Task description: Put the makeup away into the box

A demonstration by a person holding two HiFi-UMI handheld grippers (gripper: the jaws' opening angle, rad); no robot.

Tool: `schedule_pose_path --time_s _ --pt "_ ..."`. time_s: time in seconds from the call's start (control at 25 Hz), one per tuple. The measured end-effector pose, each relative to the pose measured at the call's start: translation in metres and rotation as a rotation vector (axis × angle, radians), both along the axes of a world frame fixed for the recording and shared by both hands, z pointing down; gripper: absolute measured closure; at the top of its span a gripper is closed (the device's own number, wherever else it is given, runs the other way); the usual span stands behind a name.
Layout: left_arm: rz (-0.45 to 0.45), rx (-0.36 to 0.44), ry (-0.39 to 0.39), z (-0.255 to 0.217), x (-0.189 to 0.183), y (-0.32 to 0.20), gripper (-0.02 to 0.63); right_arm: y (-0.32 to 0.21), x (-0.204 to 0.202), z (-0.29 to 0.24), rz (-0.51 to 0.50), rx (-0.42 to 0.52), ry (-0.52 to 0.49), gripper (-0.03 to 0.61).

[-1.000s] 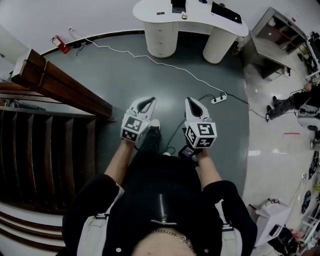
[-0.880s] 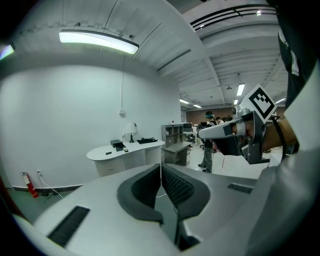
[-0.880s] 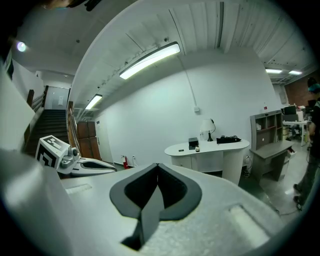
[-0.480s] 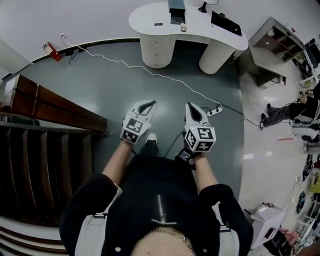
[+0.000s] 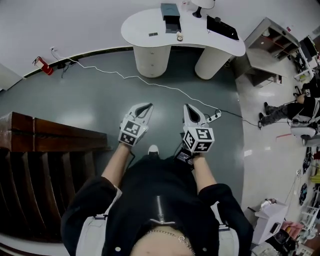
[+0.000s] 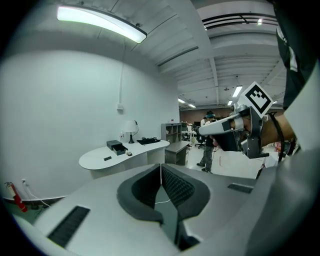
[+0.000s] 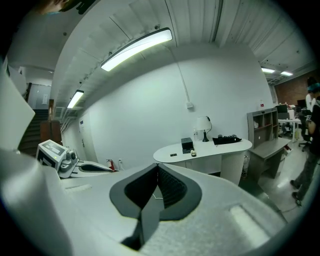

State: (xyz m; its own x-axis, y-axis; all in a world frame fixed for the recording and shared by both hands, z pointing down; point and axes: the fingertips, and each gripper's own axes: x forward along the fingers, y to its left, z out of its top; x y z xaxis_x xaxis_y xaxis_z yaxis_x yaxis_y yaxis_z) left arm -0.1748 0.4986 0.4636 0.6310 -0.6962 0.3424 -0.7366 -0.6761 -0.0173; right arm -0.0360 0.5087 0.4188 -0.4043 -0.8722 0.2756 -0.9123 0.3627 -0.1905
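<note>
A white curved desk [image 5: 150, 25] stands ahead across the grey floor. On it is a dark open box [image 5: 170, 11] with two small items [image 5: 179, 37] beside it, too small to tell apart. The box [image 6: 116, 146] and the desk [image 7: 200, 150] also show far off in both gripper views. My left gripper [image 5: 146, 106] and right gripper [image 5: 188, 107] are held side by side above the floor, pointing at the desk. Both are shut with nothing between the pads [image 6: 161, 172] [image 7: 157, 175].
A white cable [image 5: 165, 87] runs over the floor to a power strip [image 5: 216, 116]. A wooden stair rail [image 5: 50, 135] lies to the left and a fire extinguisher [image 5: 42, 66] by the wall. A shelf unit [image 5: 272, 42] and a person [image 5: 280, 107] are at the right.
The desk has come nearer and lower in the head view, and the stair rail has slid back to the left. Both grippers travelled forward together, still shut.
</note>
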Motion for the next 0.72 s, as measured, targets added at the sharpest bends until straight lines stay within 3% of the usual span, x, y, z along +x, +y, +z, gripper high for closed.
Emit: schedule_pose_path --time_s 0.72 --pt "0.033 -0.045 -0.007 0.017 -0.002 -0.091 0.598 -0.099 -0.009 0.015 0.002 -0.014 -0.003 0.572"
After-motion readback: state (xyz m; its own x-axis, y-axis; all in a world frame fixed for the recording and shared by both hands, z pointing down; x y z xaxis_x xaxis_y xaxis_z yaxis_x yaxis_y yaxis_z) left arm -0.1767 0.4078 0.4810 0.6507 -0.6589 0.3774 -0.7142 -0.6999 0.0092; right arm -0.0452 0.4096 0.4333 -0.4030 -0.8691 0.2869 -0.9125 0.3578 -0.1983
